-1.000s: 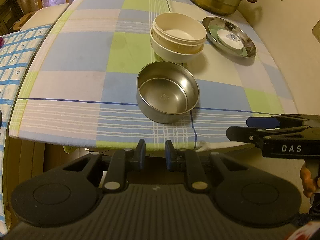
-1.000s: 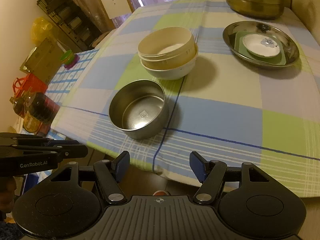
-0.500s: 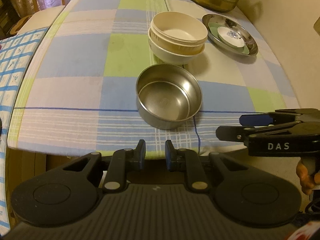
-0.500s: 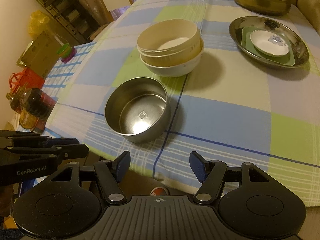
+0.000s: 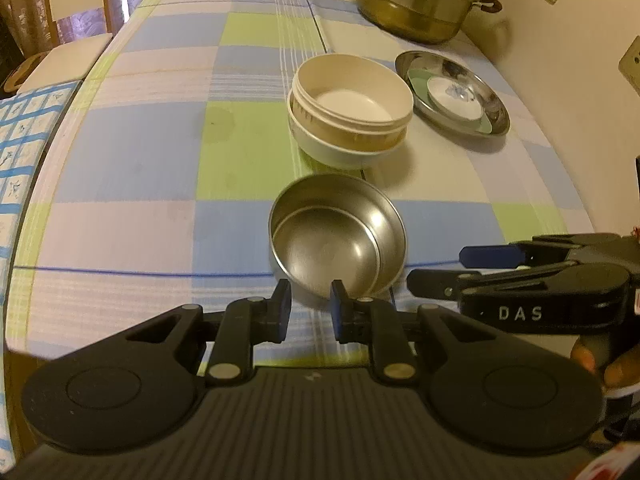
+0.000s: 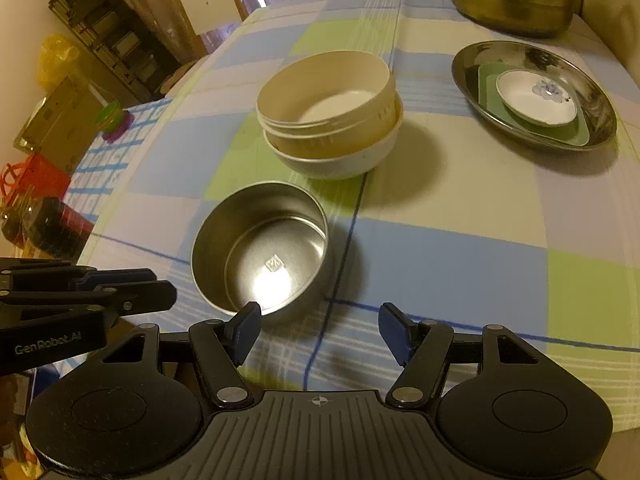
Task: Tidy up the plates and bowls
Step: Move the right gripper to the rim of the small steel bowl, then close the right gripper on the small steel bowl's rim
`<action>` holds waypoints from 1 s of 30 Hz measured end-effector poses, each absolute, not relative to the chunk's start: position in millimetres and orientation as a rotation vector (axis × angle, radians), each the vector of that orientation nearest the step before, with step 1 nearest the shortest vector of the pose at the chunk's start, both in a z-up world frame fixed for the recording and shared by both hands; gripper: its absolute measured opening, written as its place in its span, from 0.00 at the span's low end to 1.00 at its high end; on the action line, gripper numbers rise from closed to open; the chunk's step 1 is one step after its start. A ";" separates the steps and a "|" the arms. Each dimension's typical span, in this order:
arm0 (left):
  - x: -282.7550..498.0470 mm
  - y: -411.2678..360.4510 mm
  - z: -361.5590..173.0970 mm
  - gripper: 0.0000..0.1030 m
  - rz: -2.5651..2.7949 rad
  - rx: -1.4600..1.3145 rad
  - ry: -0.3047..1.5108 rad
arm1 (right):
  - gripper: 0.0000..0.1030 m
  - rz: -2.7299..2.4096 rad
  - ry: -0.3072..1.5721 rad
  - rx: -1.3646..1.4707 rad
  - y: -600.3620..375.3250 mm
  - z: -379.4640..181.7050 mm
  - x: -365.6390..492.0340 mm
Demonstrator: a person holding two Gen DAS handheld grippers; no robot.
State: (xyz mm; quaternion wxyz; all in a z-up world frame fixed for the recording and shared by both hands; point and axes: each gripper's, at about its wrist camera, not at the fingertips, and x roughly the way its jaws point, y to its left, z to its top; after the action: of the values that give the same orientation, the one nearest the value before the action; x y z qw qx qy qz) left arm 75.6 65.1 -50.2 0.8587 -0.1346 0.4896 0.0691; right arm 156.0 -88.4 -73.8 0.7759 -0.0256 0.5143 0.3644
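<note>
Both grippers have closed in on the round stainless-steel bowl (image 5: 338, 240), which sat further ahead of them a second ago. From the left wrist view, the left gripper (image 5: 311, 306) has its blue-padded fingers a narrow gap apart, holding nothing, just short of the bowl's near wall. The right gripper (image 6: 320, 330) is spread wide and empty — its left fingertip (image 6: 244, 326) sits right by the bowl's near rim, though contact cannot be judged. This steel bowl stands upright near the front edge of the table with the blue, green and white checked cloth (image 6: 460, 248). Just behind it sits a cream plastic bowl (image 5: 352, 96) nested inside a white bowl (image 5: 332, 150). Further right, a shallow steel plate (image 6: 532, 92) holds a green dish (image 6: 488, 92) and a small white saucer with a blue flower (image 6: 536, 98). A large brass-coloured steamer pot (image 5: 420, 4) stands at the far end.
</note>
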 end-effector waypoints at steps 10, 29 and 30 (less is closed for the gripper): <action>101.7 79.9 -69.8 0.17 0.132 -0.274 1.034 | 0.50 0.746 1.100 -0.013 -71.1 -86.1 168.0; 126.8 94.0 -96.4 0.16 0.098 -0.209 1.082 | 0.20 0.716 1.105 -0.027 -51.6 -99.8 175.6; 126.9 93.7 -97.3 0.14 0.094 -0.207 1.083 | 0.19 0.714 1.104 -0.029 -51.4 -99.9 175.8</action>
State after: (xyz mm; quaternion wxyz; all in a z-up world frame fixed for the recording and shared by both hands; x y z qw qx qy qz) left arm 126.9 93.7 -97.3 0.8508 -0.0985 0.5142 0.0447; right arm 175.8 -51.4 -99.9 0.7914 -0.0135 0.5132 0.3320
